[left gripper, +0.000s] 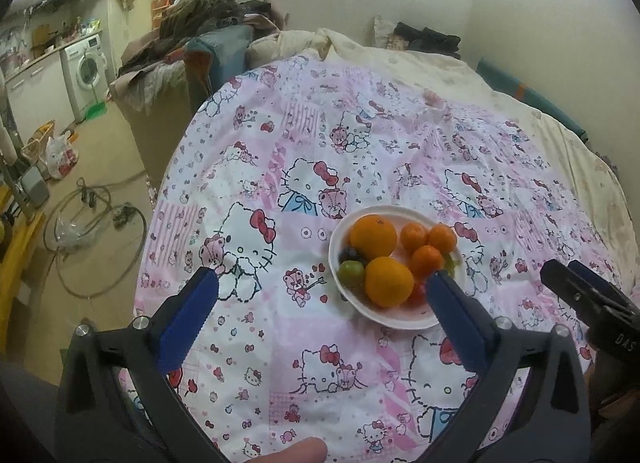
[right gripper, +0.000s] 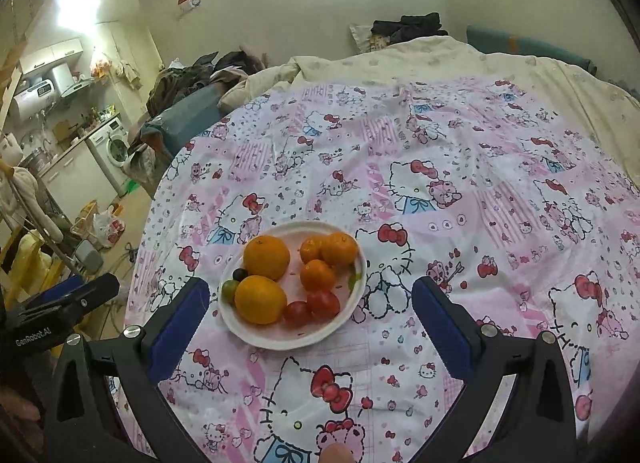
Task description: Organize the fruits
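Note:
A white plate (left gripper: 404, 323) (right gripper: 280, 339) of fruit rests on the pink cartoon-print bedspread (left gripper: 320, 167) (right gripper: 460, 191). It holds two large oranges (left gripper: 373, 235) (right gripper: 267, 257), three small mandarins (left gripper: 428, 261) (right gripper: 318, 274), two red tomatoes (right gripper: 323, 303), a green fruit (left gripper: 351, 273) (right gripper: 230, 287) and a dark grape (right gripper: 240, 273). My left gripper (left gripper: 322, 283) hovers open just short of the plate, its right finger overlapping the plate's near right rim. My right gripper (right gripper: 310, 291) is open too, its fingers spread either side of the plate from above. Neither holds anything.
The bed's left edge drops to a floor with cables (left gripper: 96, 219) and a plastic bag (left gripper: 60, 155). Piled clothes (left gripper: 208, 19) sit beyond the bed's far left corner. A washing machine (left gripper: 86, 67) stands in the kitchen area. A fingertip (left gripper: 292, 453) shows at the bottom.

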{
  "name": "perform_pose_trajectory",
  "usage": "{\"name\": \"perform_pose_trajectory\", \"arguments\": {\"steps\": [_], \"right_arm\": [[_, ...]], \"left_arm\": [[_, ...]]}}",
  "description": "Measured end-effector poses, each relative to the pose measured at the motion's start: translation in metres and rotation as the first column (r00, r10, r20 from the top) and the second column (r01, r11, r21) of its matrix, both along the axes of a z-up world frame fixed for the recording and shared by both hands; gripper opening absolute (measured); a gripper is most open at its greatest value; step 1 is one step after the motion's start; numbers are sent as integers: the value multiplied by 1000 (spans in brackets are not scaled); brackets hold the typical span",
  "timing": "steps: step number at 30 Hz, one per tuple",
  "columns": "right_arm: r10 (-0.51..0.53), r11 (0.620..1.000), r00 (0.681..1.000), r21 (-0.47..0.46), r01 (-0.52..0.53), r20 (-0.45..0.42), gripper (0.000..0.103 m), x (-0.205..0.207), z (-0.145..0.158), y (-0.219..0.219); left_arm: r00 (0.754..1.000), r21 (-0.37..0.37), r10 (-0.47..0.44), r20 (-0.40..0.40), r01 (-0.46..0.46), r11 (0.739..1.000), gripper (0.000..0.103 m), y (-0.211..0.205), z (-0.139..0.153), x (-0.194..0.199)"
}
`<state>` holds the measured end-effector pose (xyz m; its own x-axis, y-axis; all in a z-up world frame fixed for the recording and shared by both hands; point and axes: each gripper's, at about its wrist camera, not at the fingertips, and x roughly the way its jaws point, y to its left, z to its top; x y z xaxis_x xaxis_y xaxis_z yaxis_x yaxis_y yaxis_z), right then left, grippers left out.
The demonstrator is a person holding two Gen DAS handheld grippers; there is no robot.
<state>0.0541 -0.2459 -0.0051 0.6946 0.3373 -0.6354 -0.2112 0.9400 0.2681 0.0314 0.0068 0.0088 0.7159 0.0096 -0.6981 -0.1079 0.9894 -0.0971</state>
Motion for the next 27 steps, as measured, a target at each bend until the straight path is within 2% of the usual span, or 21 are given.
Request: {"name": "perform_pose_trajectory", "arguments": {"steps": [27], "right_arm": [[16,1000,1000,-25,-17,-18,103,0,-3,7]], "left_arm": [[1000,7,-28,2,28,1000,103,-8,0,-4]]}}
